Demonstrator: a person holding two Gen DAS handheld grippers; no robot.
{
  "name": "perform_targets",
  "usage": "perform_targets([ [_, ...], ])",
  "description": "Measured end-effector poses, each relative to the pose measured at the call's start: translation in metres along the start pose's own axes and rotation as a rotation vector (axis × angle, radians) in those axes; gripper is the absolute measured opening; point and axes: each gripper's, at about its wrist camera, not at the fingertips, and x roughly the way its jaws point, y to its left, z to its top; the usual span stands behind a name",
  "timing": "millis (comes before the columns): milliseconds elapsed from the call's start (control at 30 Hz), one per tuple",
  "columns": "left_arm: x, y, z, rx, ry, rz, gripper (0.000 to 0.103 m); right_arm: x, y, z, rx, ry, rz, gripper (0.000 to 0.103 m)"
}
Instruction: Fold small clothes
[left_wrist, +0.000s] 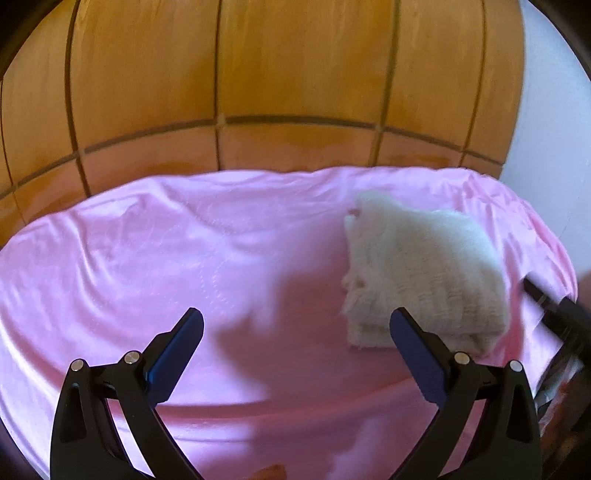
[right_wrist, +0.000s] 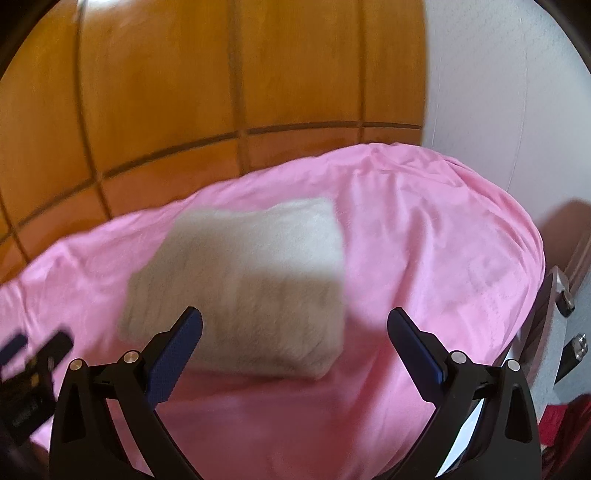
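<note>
Garment, white, folded, lies on pink sheet; no writing legible.

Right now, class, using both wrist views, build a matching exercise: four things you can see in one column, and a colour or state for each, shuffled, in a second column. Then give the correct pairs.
Column A
1. knitted garment
2. bed cover
3. wall panelling
4. left gripper

Column B
a. open, holding nothing
b. orange-brown wood with dark grooves
c. cream-white, folded into a compact rectangle
d. pink, wrinkled, spread out flat

Pairs: 1-c, 2-d, 3-b, 4-a

The right gripper is open too, with the garment lying on the cover ahead of it.
</note>
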Motion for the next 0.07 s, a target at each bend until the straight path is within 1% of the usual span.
perform_targets([
  [67,0.0079,0.0062,-0.0047,-0.005,0.024,0.022,0.101,0.0149,-0.0209,0.0140,0.034,-0.001,-0.036,0.099],
])
